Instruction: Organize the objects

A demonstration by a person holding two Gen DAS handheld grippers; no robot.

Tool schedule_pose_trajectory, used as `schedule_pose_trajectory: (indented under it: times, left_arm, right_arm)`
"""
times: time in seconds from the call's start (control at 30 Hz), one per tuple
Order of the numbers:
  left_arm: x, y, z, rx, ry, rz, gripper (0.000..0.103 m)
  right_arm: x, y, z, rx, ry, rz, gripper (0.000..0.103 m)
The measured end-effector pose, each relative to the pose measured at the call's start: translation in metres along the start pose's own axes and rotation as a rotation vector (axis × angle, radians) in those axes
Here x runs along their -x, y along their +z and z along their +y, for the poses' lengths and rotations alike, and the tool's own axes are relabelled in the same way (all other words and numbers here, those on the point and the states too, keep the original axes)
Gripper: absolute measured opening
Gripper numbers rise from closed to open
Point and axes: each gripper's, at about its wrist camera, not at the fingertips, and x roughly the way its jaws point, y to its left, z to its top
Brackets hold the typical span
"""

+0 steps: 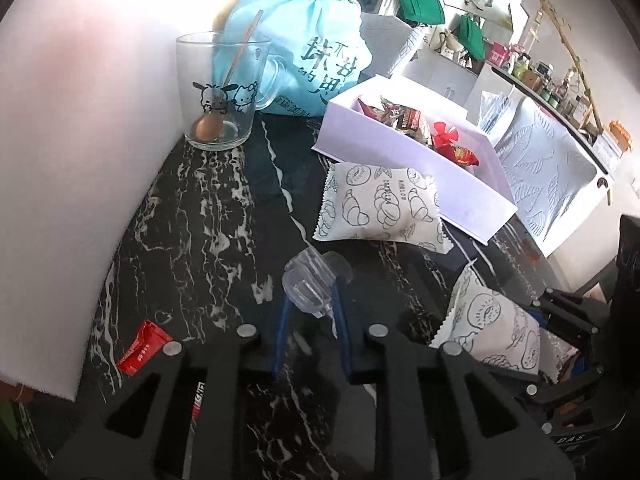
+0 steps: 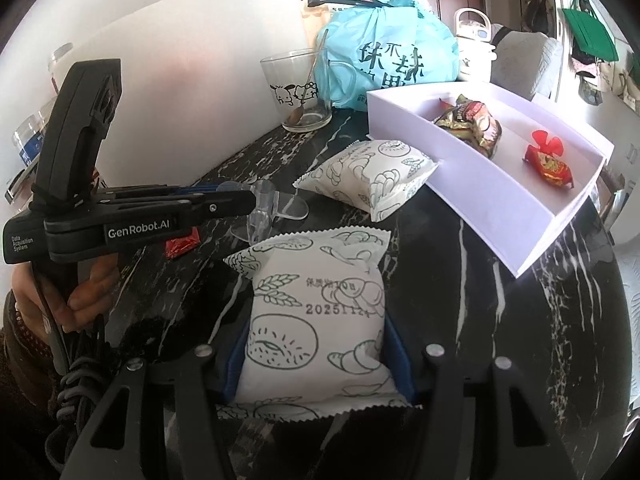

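My left gripper (image 1: 308,312) pinches the clear plastic scoop (image 1: 310,286); my right gripper (image 2: 316,360) clamps a bread packet (image 2: 316,320). Next, I lift both right into the far white box (image 2: 480,184).

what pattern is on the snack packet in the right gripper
White with dark line drawings of croissants, donuts and wheat on the snack packet, clearest in the right wrist view.

Left gripper (image 1: 310,308) jaws nearly closed, right gripper (image 2: 316,344) jaws partly apart, both angled downward.
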Motion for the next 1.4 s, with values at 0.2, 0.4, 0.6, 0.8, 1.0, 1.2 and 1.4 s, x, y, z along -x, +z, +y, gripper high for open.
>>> schedule_pose_trajectory:
  times: [0.2,0.4,0.6,0.8,1.0,1.2,1.4]
  left_arm:
    - [0.008,0.002,-0.008,-0.016,-0.022,-0.004,0.008]
    - [0.013,0.004,-0.015,-0.033,-0.011,-0.018,0.005]
    - [0.017,0.008,-0.018,-0.043,0.011,-0.017,0.004]
    - [0.013,0.012,-0.017,-0.032,0.035,-0.037,0.005]
    - [0.007,0.014,-0.014,-0.019,0.039,-0.074,0.005]
    - [0.004,0.019,-0.021,-0.051,0.039,-0.067,0.005]
    - [0.002,0.02,-0.022,-0.064,0.064,-0.084,0.005]
  right_arm:
    - [0.007,-0.002,-0.004,-0.018,-0.007,-0.009,0.059]
    - [0.013,-0.002,-0.003,-0.012,-0.017,-0.021,0.059]
    - [0.019,0.001,0.001,-0.002,-0.022,-0.034,0.059]
    - [0.018,0.001,0.002,0.0,-0.032,-0.022,0.059]
    - [0.019,0.001,0.001,0.001,-0.015,-0.034,0.059]
    - [0.014,0.003,0.0,0.007,-0.009,-0.018,0.059]
    - [0.002,-0.001,-0.002,0.008,-0.021,0.034,0.075]
